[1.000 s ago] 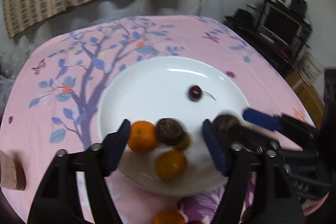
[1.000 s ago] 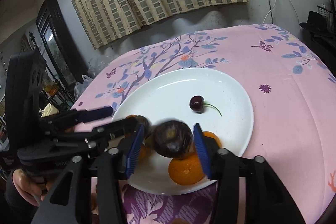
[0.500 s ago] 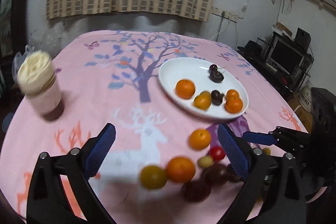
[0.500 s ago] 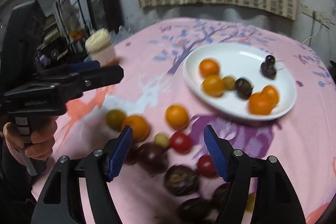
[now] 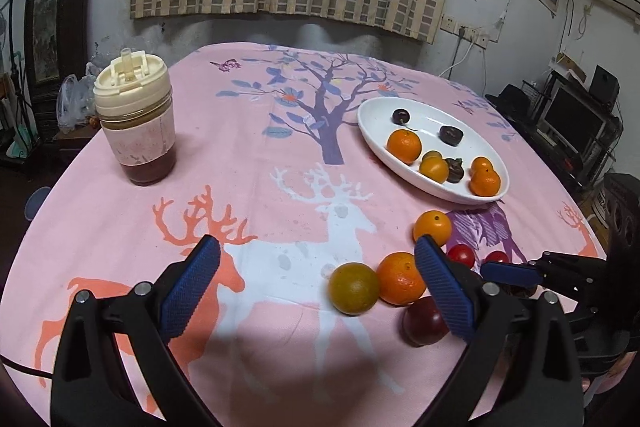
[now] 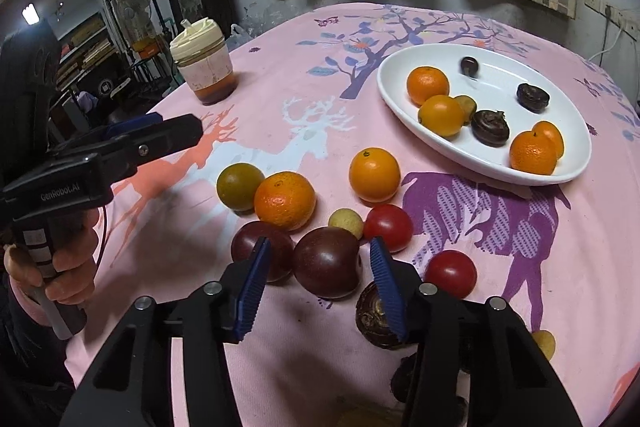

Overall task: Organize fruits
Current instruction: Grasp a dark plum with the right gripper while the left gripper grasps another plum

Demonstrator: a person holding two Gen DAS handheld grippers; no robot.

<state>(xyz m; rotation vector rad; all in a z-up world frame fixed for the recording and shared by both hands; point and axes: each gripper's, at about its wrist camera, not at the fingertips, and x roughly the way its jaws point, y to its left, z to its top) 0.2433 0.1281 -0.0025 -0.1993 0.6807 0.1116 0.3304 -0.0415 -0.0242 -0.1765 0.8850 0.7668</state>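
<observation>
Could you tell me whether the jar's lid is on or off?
On: the cream lid sits atop the upright jar.

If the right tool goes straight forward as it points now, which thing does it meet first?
Most likely the dark purple round plum, which lies between the open blue fingers of the right tool, just ahead of it. The depth is hard to judge.

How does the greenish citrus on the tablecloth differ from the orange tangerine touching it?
The greenish citrus is olive-green with a yellowish cast; the orange tangerine is bright orange. The greenish citrus looks slightly smaller and smoother, while the tangerine's peel is visibly pebbled. The greenish citrus lies nearer the left gripper, the tangerine nearer the plums. Both are round, rest on the tablecloth and are not on the plate.
</observation>
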